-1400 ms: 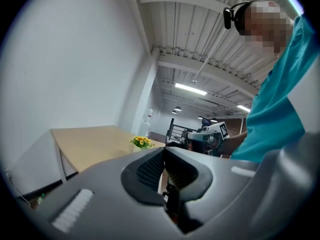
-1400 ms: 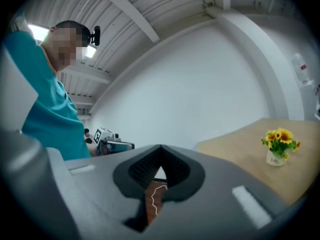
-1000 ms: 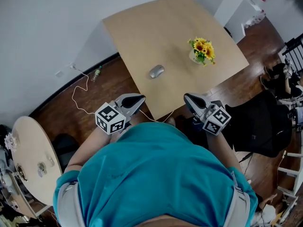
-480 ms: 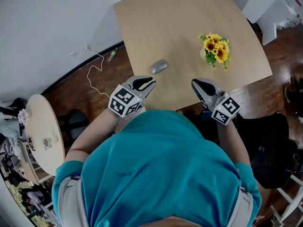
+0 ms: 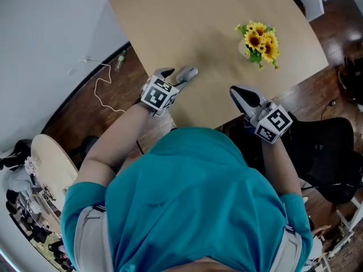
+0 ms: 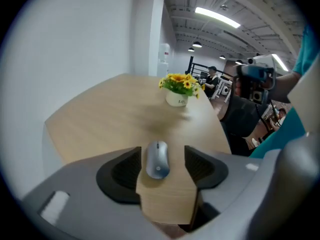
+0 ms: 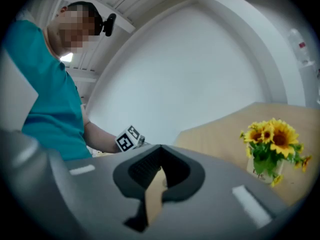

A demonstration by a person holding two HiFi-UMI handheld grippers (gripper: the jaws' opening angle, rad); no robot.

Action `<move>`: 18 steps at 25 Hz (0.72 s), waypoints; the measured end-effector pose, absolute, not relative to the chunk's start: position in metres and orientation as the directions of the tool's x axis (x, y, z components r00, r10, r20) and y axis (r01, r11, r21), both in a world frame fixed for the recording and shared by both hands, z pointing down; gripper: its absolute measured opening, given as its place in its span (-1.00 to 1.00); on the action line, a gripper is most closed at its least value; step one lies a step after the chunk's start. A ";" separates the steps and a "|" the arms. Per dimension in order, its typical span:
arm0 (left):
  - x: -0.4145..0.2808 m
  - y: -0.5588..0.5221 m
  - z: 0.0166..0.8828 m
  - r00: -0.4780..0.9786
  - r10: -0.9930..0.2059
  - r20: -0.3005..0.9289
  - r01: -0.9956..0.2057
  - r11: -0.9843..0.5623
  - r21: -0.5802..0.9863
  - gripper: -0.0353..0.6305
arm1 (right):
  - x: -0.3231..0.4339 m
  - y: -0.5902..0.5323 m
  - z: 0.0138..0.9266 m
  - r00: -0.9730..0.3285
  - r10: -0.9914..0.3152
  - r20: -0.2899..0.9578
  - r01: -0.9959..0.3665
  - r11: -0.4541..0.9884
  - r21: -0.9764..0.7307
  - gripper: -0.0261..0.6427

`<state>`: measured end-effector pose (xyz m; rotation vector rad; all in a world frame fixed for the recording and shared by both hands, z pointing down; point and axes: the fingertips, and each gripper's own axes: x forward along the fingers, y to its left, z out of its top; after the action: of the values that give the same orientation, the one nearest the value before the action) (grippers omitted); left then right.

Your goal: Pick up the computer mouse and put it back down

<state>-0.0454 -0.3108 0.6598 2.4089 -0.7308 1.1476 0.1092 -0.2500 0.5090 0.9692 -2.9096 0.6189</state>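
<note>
1. The silver-grey, smooth-shelled computer mouse (image 6: 158,160) lies flat on the light wooden table (image 5: 227,16), near its edge on the person's side, well apart from the sunflowers in a small white pot (image 5: 258,38)
2. It looks light and rigid, with a rounded, glossy back that could slide out of a pinch from above. The better hold is probably low across its two long sides at mid-body, clear of the buttons and the scroll wheel
3. The left gripper (image 5: 174,76) is tipped down over the mouse. Its jaws are opening and the mouse sits between the ribbed pads, which do not press on it
4. The right gripper (image 5: 241,93) hangs off the table's near corner, jaws closed tip to tip on nothing
5. The left gripper view shows bare wood on both sides of the mouse. The head view cannot confirm this, as that gripper covers much of the mouse
6. The right gripper view shows the flowers and the left marker cube, never the mouse
</note>
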 end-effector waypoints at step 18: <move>-0.024 -0.339 0.762 0.279 -0.089 0.956 -0.659 -0.742 0.123 0.29 | 0.130 -0.267 0.540 -0.789 -0.595 0.156 -0.596 0.678 -0.429 -0.91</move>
<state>-0.0239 -0.3388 0.7620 2.0476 -0.6699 1.4813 0.1303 -0.2666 0.5398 1.0203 -2.8750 0.7374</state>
